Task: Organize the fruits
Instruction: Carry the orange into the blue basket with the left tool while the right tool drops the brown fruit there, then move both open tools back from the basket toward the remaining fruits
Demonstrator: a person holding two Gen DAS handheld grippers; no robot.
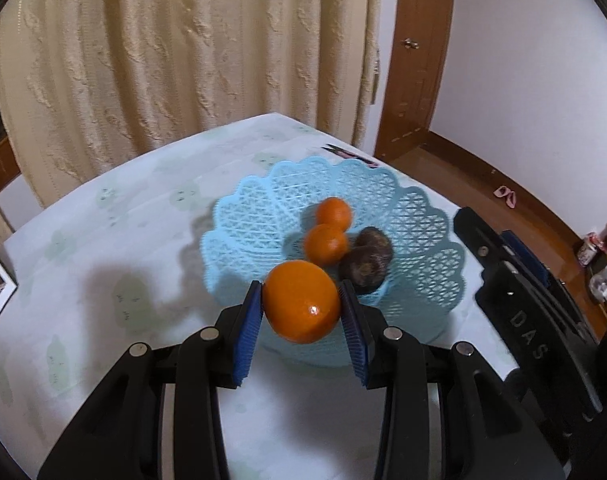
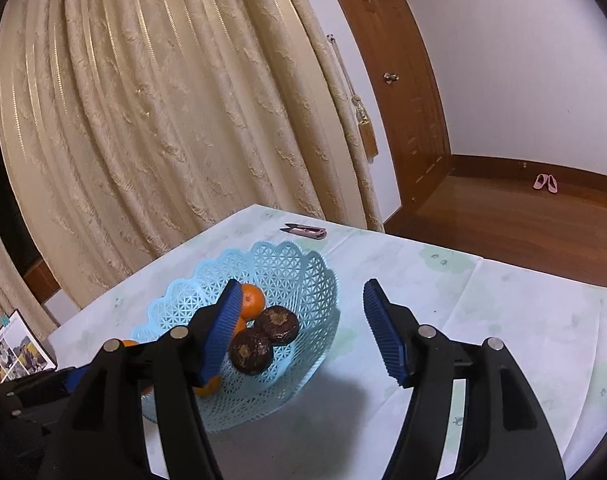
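In the left wrist view, my left gripper [image 1: 301, 300] is shut on a large orange [image 1: 301, 308], held just above the near rim of a light blue lattice basket [image 1: 259, 216]. Two smaller oranges [image 1: 334, 212] [image 1: 326, 243] and two dark brown round fruits [image 1: 373, 242] [image 1: 361, 274] lie inside it. My right gripper [image 2: 301, 292] stands open and empty over the basket [image 2: 295, 264], with its left finger covering part of the oranges [image 2: 252, 300]. The brown fruits [image 2: 277, 324] [image 2: 250, 351] show between its fingers. The right gripper's black body [image 1: 503, 248] also appears beside the basket in the left wrist view.
Pink-handled snips [image 2: 305, 232] lie on the pale tablecloth beyond the basket. A photo booklet [image 2: 15, 354] stands at the table's left edge. A cream curtain [image 2: 163, 120] hangs behind the table, and wooden floor [image 2: 503, 216] lies to the right.
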